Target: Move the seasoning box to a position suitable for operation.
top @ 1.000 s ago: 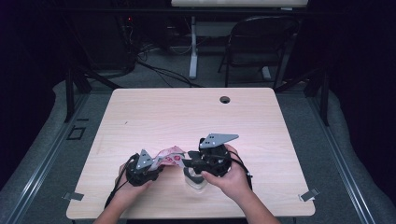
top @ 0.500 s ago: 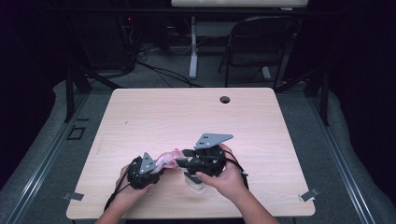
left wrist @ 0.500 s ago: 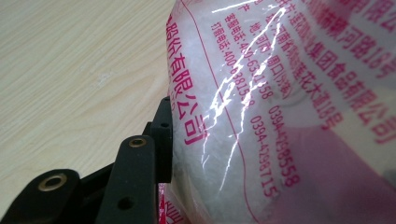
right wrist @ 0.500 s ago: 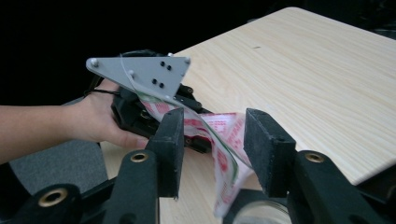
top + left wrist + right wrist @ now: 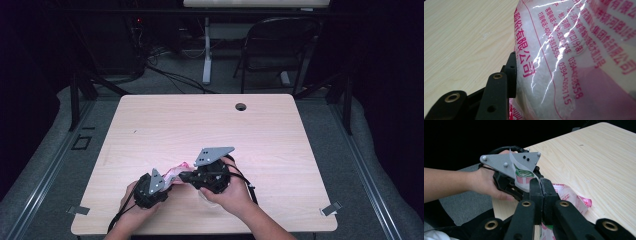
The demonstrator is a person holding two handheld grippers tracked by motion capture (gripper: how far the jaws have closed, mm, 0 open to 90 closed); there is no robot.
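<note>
Two hand-held grippers on one plastic bag, near edge of the desk.

High view: left hand-held gripper (image 5: 172, 181) and right hand-held gripper (image 5: 184, 176) meet tip to tip over a small pink-white bag (image 5: 176, 170), near and a little left of centre on the pale wood-grain desk (image 5: 210, 125). Left gripper view: bag (image 5: 574, 57) fills the frame close up, thin crinkly clear film, red print, white grainy content; one black jaw lies flat against its side, other jaw hidden, so a partly closed grip. Right gripper view: right hand-held gripper (image 5: 540, 185) has just been closing, jaws now pinched together on the bag's thin flat edge (image 5: 524, 176), green-red print there. Behind it, the other hand (image 5: 484, 182) and grey three-cornered plate (image 5: 506, 163). Far off: a round cable hole (image 5: 241, 106), a dark chair (image 5: 280, 45), floor cables (image 5: 170, 75).
</note>
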